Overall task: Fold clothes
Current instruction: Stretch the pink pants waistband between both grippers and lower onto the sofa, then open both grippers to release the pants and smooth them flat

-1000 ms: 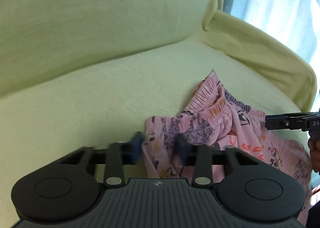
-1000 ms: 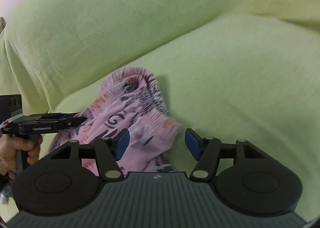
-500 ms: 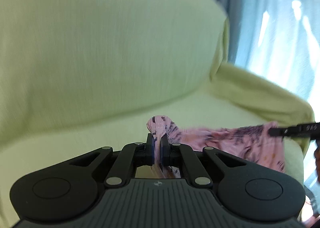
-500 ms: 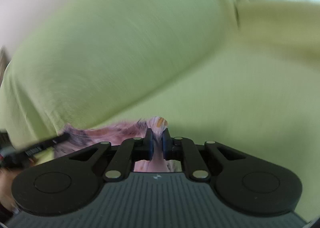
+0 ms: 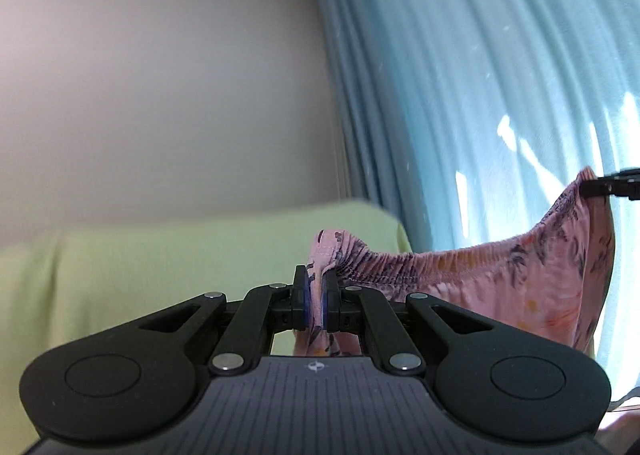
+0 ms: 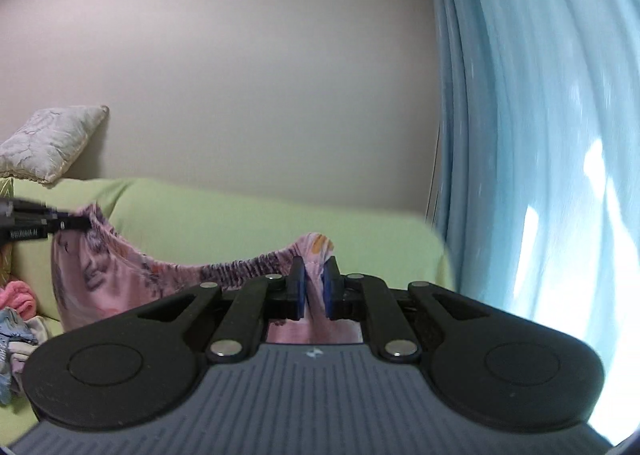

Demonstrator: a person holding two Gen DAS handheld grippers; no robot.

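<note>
- Pink patterned shorts [image 5: 500, 275] hang in the air in front of the green sofa [image 5: 160, 255], stretched by the elastic waistband between our two grippers.
- Our left gripper [image 5: 316, 295] is closed tight on one end of the waistband; a fold of pink cloth stands up between its blue pads [image 5: 305, 297] and more cloth drops below them.
- Our right gripper [image 6: 313, 289] is likewise clamped on the other end of the waistband, with the fabric pinched between its blue pads [image 6: 327, 287].
- In the left wrist view, the right gripper's black tip shows at the far right edge, holding the waistband corner higher than our left end, so the band sags in a curve between the two.
- In the right wrist view, the left gripper's tip shows at the far left edge, gripping the band just in front of the sofa back.
- The body of the shorts hangs down below the waistband; its lower edge is hidden behind the gripper bodies.
- A light blue curtain [image 5: 480, 95] hangs to the right of the sofa, with a plain pale wall [image 6: 240, 75] behind.
- A pale cushion [image 6: 48, 143] sits on top of the sofa back at the left.
- A heap of other clothes [image 6: 16, 319], pink and light-coloured, lies on the sofa seat at the lower left of the right wrist view.
</note>
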